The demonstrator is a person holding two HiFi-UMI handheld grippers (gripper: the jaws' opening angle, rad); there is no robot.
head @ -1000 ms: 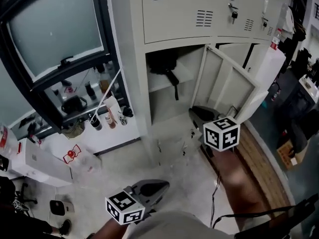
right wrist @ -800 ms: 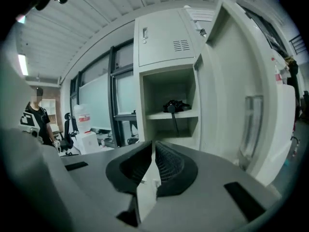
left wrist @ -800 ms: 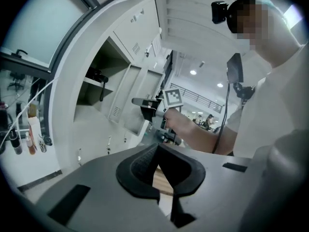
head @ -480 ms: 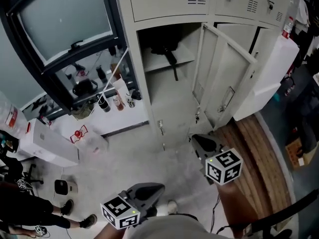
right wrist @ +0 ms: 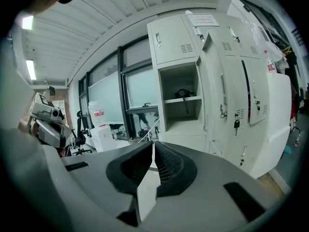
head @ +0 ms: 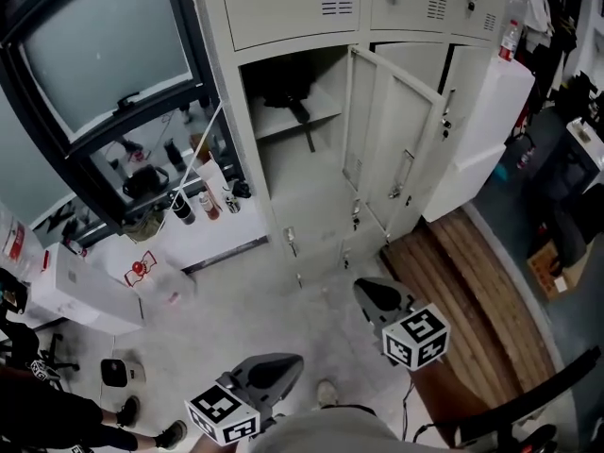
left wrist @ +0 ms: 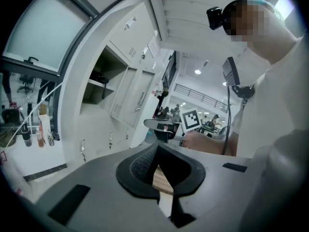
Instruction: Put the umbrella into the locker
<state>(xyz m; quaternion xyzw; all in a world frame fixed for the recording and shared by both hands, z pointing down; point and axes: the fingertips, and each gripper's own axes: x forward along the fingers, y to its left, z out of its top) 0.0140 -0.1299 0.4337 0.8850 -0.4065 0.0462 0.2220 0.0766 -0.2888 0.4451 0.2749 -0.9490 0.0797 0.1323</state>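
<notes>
The black umbrella (head: pixel 288 102) lies on the upper shelf of the open locker (head: pixel 302 182), with its strap hanging over the shelf edge. The shelf and umbrella (right wrist: pixel 183 93) also show in the right gripper view, and the umbrella (left wrist: pixel 99 77) shows as a dark shape in the left gripper view. The locker door (head: pixel 377 149) stands ajar to the right. My left gripper (head: pixel 283 364) is low near my body, shut and empty. My right gripper (head: pixel 371 293) hangs over the floor well in front of the locker, shut with nothing between its jaws.
A low window ledge (head: pixel 189 225) left of the locker carries bottles and small items. White boxes (head: pixel 85 291) and a clear bag (head: pixel 156 286) sit on the floor at left. A wooden strip (head: pixel 472 300) runs at right. Another person's legs (head: pixel 85 423) are at bottom left.
Both grippers have drawn back from the locker and sunk lower. The right one was close to the door's lower edge and now hangs well clear of it. The umbrella has stayed on the shelf.
</notes>
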